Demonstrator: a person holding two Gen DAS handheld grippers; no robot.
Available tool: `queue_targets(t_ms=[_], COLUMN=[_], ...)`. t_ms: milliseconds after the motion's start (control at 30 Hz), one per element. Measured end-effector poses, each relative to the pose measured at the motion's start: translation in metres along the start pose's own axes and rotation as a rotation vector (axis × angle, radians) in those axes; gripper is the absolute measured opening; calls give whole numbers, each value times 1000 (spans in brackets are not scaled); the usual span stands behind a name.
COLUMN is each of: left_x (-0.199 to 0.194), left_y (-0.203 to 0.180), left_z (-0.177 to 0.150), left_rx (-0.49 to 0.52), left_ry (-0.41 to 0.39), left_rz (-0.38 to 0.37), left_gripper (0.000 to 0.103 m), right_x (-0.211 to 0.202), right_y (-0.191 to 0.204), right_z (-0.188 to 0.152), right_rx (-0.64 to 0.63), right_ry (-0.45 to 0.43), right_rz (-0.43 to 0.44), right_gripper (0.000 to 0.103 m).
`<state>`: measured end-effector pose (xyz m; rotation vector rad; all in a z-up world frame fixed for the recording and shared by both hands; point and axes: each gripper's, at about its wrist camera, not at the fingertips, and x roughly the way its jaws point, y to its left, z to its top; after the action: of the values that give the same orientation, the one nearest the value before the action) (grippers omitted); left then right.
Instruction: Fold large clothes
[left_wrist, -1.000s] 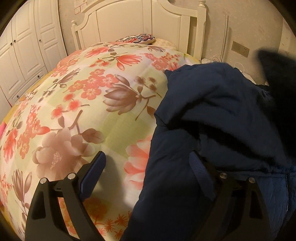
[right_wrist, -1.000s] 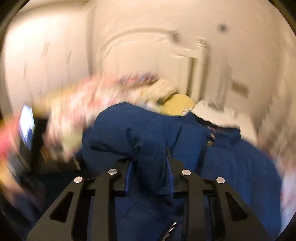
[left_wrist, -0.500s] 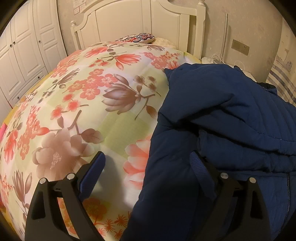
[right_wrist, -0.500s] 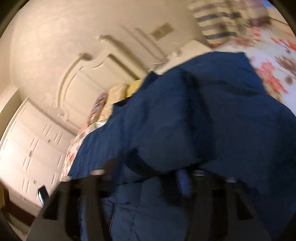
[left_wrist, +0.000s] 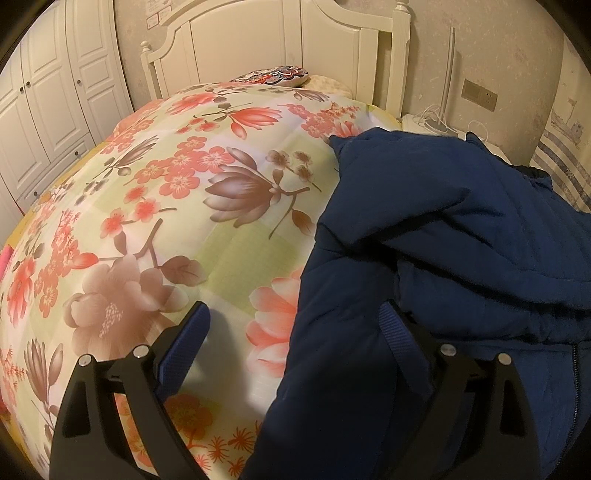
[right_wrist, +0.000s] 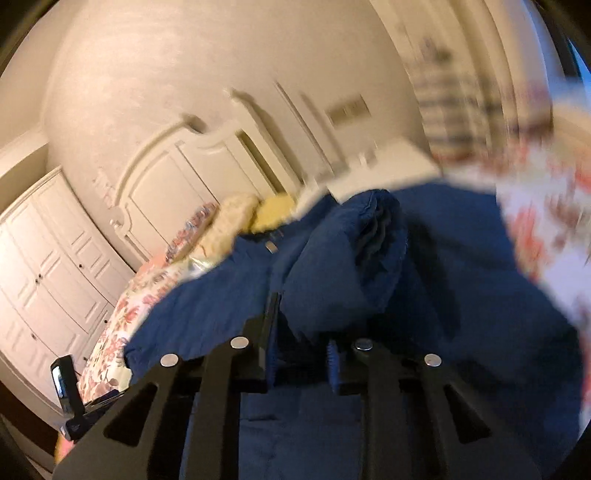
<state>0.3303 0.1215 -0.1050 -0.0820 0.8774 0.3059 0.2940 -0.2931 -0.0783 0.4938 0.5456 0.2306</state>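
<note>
A navy padded jacket was seen lying on a floral quilt, filling the left wrist view from about three o'clock to six o'clock. The left gripper was held low over the quilt with its jaws spread wide; one blue-padded finger was set over bare quilt at seven o'clock, the other over the jacket's edge at five o'clock, and nothing was pinched between them. A white headboard was seen at twelve o'clock and white wardrobe doors at ten o'clock.

In the blurred right wrist view, a bunched fold of the jacket was gripped by the right gripper, its jaws drawn close on the fabric at the centre. The rest of the garment was spread from eight o'clock to four o'clock.
</note>
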Motion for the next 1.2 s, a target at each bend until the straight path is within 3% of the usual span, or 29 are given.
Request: queue_targets(t_ms=[67,200,267,367,433,467,533,600,667,767,867,933,1000,1067,1133,1200], left_x=[0,0,0,0,0,0,0,0,0,0,-7,-34,-60,-87,-95,-79], left_y=[0,0,1,0,0,0,0,1,0,0,2,5,5,-12,-37,-69], left_z=[0,0,0,0,0,0,0,-1,0,-1,-1,1,8,27,44,62], left_rx=[-1,-3,-6,-8,-7,-6,-6,-8,-7,-7,-16,-54,-95,-59,23,107], left_ry=[-1,-1,-2,-1,-1,-1,-1,-1,-1,-2,-35,-142,-229,-289,-306,-255], left_rz=[-1,-4,-8,-11,-9,-8,-7,-9,-8,-9,4,39,-8,-84,-124,-162], left_gripper=[92,92,93,93,93,93,93,93,93,93,93,91,93,94,101,101], right_x=[-7,28,22,-8,-34,-35,-21,13,43,78,78,80,84,89,89,85], right_y=[-5,-43,-52,-48,-26,-14,14,39,46,25,17,18,20,23,23,26], right_z=[1,-17,-19,-9,2,6,13,15,9,-16,-27,-29,-30,-28,-29,-27], right_rx=[31,134,184,190,73,-2,-163,-320,-387,-389,-402,-415,-429,-441,-446,-441], right_ry=[2,236,227,109,-57,-88,-57,38,123,239,198,203,209,213,213,212], right_rz=[-31,-135,-117,-214,-321,-327,-332,-320,-352,-435,-427,-438,-451,-462,-467,-461], right_gripper=[23,27,30,34,35,35,35,35,35,35,35,36,37,38,38,38])
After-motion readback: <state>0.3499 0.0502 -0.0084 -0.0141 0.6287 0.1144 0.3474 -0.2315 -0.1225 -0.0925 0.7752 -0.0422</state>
